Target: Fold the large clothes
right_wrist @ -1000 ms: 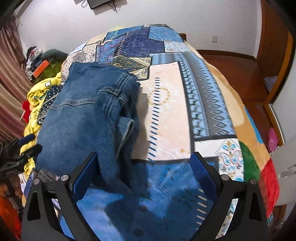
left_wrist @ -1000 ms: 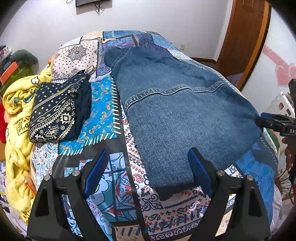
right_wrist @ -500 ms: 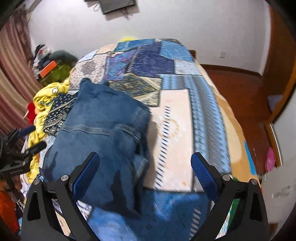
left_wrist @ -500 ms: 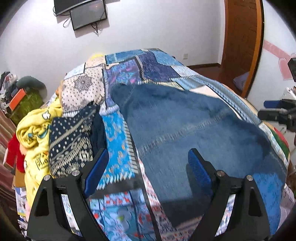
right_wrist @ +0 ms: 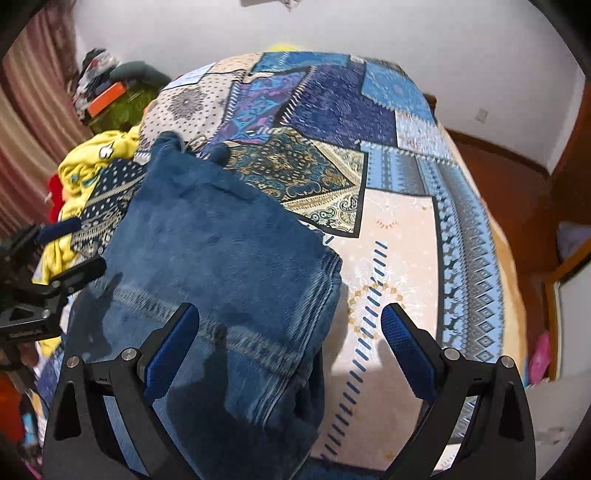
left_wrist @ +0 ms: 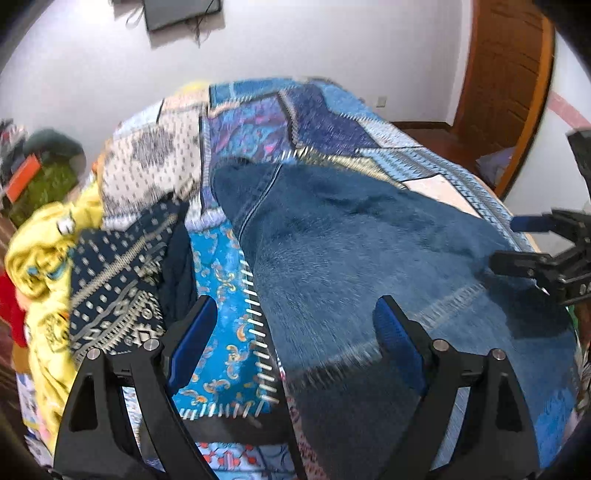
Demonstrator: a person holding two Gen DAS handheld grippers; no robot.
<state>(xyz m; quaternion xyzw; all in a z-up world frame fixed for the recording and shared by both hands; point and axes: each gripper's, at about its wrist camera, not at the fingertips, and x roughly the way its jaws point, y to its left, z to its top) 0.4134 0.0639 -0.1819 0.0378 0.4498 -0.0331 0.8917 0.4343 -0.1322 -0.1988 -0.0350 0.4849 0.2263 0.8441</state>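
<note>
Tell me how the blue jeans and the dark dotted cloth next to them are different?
The jeans are plain blue denim; the dotted cloth is dark navy with pale dots and zigzags. The jeans look much bigger. The jeans lie mid-bed on the quilt; the dotted cloth sits at its edge beside a yellow blanket. Both are folded, and neither is held.

One pair of folded blue jeans (left_wrist: 354,258) lies on one bed, which is covered by one patchwork bedspread (right_wrist: 402,236). To its left lies one folded navy patterned garment (left_wrist: 118,288), and beyond that one yellow blanket (left_wrist: 40,258) sits bunched at the bed's edge. There are two tools: the left tool (left_wrist: 291,332) and the right tool (right_wrist: 290,339), each with two blue-padded fingers spread apart and gripping nothing. One dark screen (left_wrist: 181,13) hangs on the wall, and one wooden door (left_wrist: 506,74) stands at the right
</note>
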